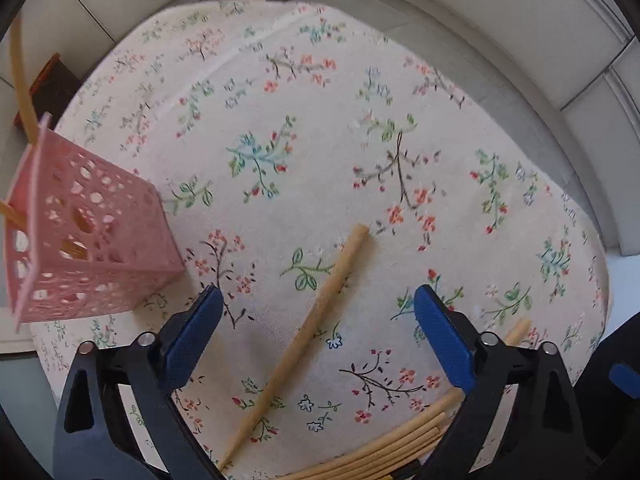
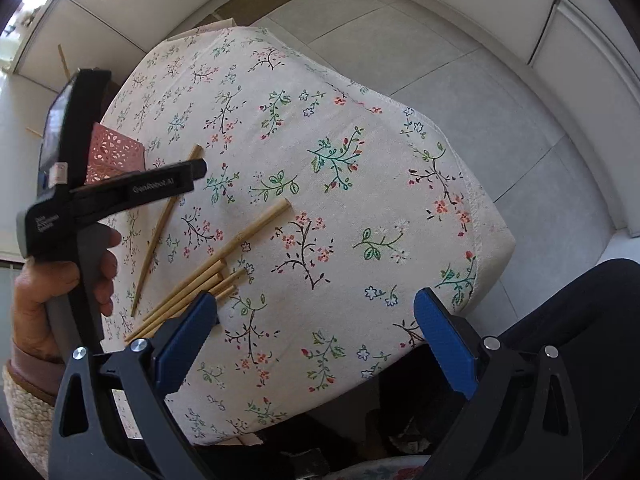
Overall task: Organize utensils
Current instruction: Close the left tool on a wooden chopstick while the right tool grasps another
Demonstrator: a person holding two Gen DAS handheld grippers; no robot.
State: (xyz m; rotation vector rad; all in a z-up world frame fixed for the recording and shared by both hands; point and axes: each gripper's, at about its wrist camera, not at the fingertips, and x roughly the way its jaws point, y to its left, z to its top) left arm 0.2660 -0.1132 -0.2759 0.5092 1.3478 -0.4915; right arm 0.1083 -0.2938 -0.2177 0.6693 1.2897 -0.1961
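While both tools hang above the table: two hand-held grippers, jaws spread, nothing between them.

Left gripper [image 1: 316, 300]: blue-padded jaws wide apart, hovering over a single chopstick [image 1: 296, 344] without touching it; seen from the right wrist camera, a bare hand [image 2: 56, 292] clasps its handle at the table's left side.

Right gripper [image 2: 316, 304]: jaws likewise wide apart and holding nothing, poised above the near right part of the cloth.

Single chopstick: pale wood, lying flat on the cloth on a slant, thick end away from the left gripper, thin end toward it; it lies apart from the others.

Chopstick bundle [image 2: 192, 280]: several pale wooden sticks lying side by side on the cloth, just beside the right gripper's left finger [image 2: 184, 340]; one of them reaches further out than the rest.

Pink basket [image 1: 84, 236]: square, perforated plastic, standing at the left edge of the table, near the single chopstick but not touching it.

Sticks in basket [image 1: 20, 80]: a pale stick leans out above its rim; how many more are inside cannot be told.

Tablecloth [image 1: 320, 120]: cream fabric with small printed flowers and sprigs, covering the table.

Floor [image 2: 400, 48]: large grey tiles beyond the table.
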